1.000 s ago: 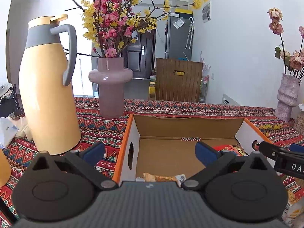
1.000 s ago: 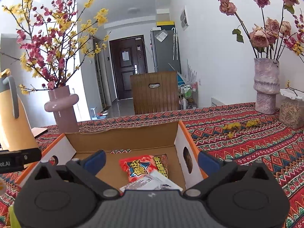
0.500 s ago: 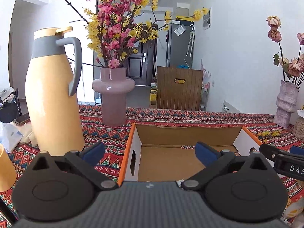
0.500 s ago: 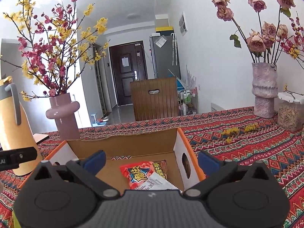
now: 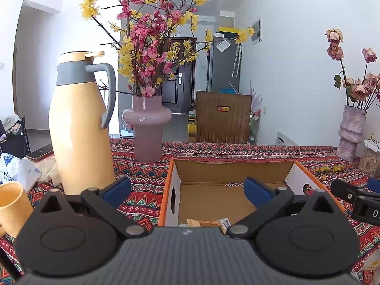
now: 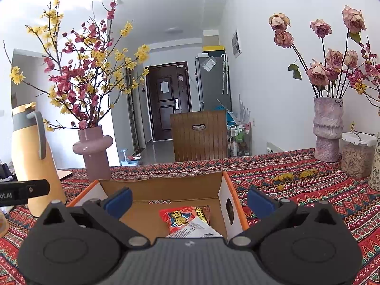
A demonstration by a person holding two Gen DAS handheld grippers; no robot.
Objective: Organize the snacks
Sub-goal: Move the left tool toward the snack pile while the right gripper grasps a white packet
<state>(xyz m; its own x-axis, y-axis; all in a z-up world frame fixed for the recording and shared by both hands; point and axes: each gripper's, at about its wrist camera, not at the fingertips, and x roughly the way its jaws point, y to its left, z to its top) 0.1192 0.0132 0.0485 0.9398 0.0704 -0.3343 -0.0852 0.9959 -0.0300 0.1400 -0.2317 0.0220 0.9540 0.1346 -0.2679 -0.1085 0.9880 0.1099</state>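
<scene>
We hold both tools over the near edge of an open cardboard box that sits low in the middle of both frames on a surface covered with a red patterned cloth.

The left tool is released: its blue-padded fingers stand wide apart with nothing between them, the left one over the cloth outside the box and the right one over the box interior. The right tool is likewise spread wide and grasps nothing; its left finger sits over the box floor and its right finger just outside the box's right wall.

Inside the box, the right wrist view shows a red snack packet lying flat on the floor toward the right wall, with a white wrapper overlapping its near end. In the left wrist view, an orange-brown snack packet lies at the bottom centre, against the near side of the box, partly hidden by the tool body.

At the left of the left wrist frame stands a tall yellow thermos jug with a grey handle, a yellow cup at the lower left edge, and a mauve vase of pink and yellow blossoms just behind the box. A textured vase of dried roses stands at the right of the right wrist frame, with a lidded clear jar beside it.
</scene>
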